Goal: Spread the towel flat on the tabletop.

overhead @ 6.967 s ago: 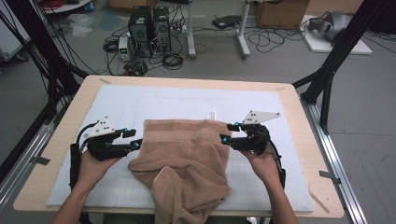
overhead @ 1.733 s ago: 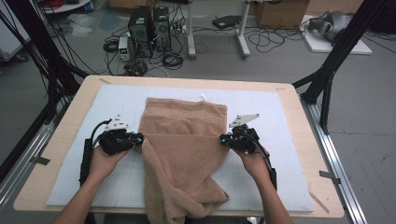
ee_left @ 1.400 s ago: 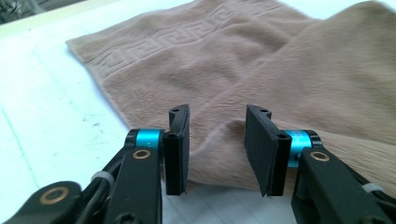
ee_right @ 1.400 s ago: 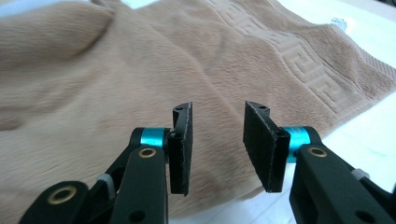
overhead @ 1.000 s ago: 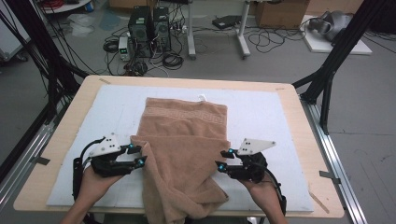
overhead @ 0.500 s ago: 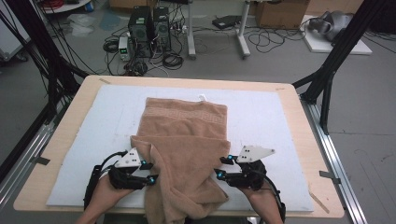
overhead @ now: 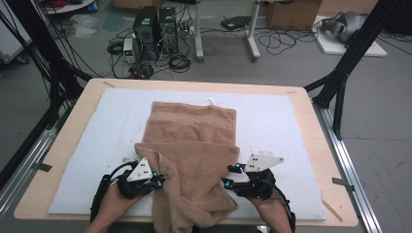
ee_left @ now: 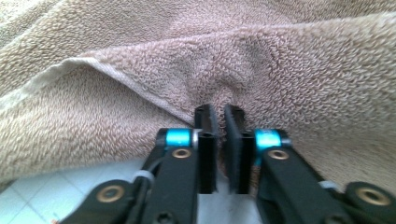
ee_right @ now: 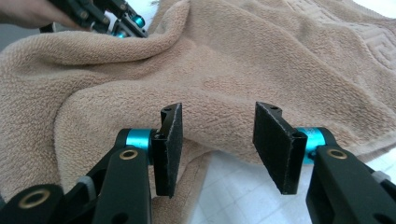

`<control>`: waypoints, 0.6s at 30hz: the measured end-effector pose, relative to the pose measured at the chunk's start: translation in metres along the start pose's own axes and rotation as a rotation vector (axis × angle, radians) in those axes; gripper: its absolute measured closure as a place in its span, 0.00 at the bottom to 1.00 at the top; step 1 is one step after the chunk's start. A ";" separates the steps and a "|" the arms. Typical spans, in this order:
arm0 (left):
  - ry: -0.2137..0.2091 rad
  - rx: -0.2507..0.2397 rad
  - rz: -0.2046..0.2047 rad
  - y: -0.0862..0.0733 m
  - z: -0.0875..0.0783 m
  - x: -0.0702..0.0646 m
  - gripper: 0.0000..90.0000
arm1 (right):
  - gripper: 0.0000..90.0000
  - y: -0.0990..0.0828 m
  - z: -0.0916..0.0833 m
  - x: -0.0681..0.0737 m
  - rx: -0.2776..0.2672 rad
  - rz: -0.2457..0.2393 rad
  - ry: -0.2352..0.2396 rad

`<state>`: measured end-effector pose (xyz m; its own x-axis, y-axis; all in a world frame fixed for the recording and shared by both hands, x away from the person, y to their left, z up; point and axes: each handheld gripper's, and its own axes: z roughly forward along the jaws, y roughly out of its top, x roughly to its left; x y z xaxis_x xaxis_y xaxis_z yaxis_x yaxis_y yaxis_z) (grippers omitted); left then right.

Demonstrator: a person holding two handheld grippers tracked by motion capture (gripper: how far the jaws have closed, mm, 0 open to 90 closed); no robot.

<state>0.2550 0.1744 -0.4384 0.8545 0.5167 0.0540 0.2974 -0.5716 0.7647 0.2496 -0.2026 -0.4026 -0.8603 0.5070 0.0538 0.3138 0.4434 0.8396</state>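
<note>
A tan towel (overhead: 194,141) lies lengthwise on the white mat (overhead: 286,121), with its near end bunched and hanging over the front edge. At the towel's near left edge, my left gripper (overhead: 158,182) has just been closing. In the left gripper view its jaws (ee_left: 219,112) are pinched on a puckered fold of the towel (ee_left: 303,70). My right gripper (overhead: 228,182) sits at the near right edge. In the right gripper view it (ee_right: 217,112) stands open, pads apart, with the towel's edge (ee_right: 233,60) just ahead of the tips. The left gripper (ee_right: 121,23) shows far off.
The mat covers a wooden table (overhead: 77,126) with metal rails along both sides. Beyond the far edge, computer cases (overhead: 155,24), cables and black frame legs (overhead: 340,73) stand on the floor. Bare mat lies to the left and right of the towel.
Both hands have drawn back along the towel's sides toward the near edge. The left gripper has moved in against the towel's left edge and shut on a fold.
</note>
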 end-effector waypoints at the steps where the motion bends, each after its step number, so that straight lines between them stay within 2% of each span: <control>1: 0.003 -0.003 -0.008 0.000 -0.002 0.001 0.95 | 0.58 0.000 0.000 0.001 0.002 0.000 0.006; 6: 0.024 -0.046 -0.035 -0.004 -0.020 0.008 0.96 | 0.65 -0.002 0.003 0.005 0.022 -0.017 0.036; 9: 0.044 -0.070 -0.047 -0.006 -0.033 0.013 0.96 | 0.67 -0.006 0.006 0.007 0.030 -0.008 0.053; 14: 0.099 -0.095 -0.079 -0.014 -0.056 0.027 0.96 | 0.67 -0.015 0.012 0.011 0.052 0.008 0.061; 16: 0.108 -0.107 -0.102 -0.017 -0.063 0.032 0.96 | 0.67 -0.018 0.015 0.013 0.060 0.009 0.063; 18: 0.119 -0.104 -0.106 -0.020 -0.067 0.033 0.96 | 0.69 -0.020 0.018 0.014 0.071 0.009 0.061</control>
<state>0.2485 0.2459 -0.4091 0.7622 0.6460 0.0408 0.3322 -0.4444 0.8319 0.2385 -0.1905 -0.4282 -0.8795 0.4663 0.0954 0.3471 0.4912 0.7989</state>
